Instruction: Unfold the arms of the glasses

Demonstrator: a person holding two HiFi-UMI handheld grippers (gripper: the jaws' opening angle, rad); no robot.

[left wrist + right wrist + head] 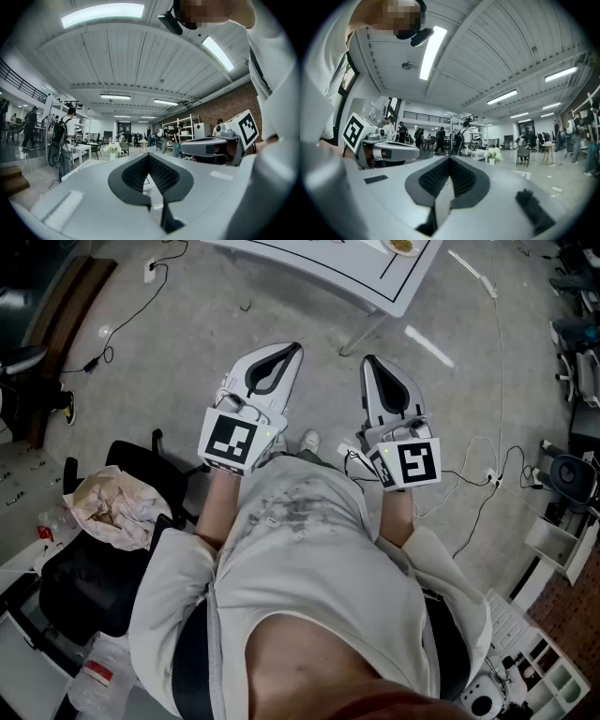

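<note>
No glasses show in any view. In the head view my left gripper (294, 349) and right gripper (367, 360) are held side by side in front of the person's chest, both pointing level toward a white table (375, 282) farther ahead. Both are shut with nothing between the jaws. In the left gripper view the left gripper (149, 156) has its dark ribbed pads meeting at the tip, and the right gripper's body shows at the right. The right gripper (450, 159) looks the same in its own view, pads closed together.
A black office chair (94, 568) with crumpled cloth (112, 507) stands at the left. Cables (131, 306) and a power strip (492, 476) lie on the grey floor. Shelving (548, 652) is at the lower right. People (63, 140) and tables fill the hall ahead.
</note>
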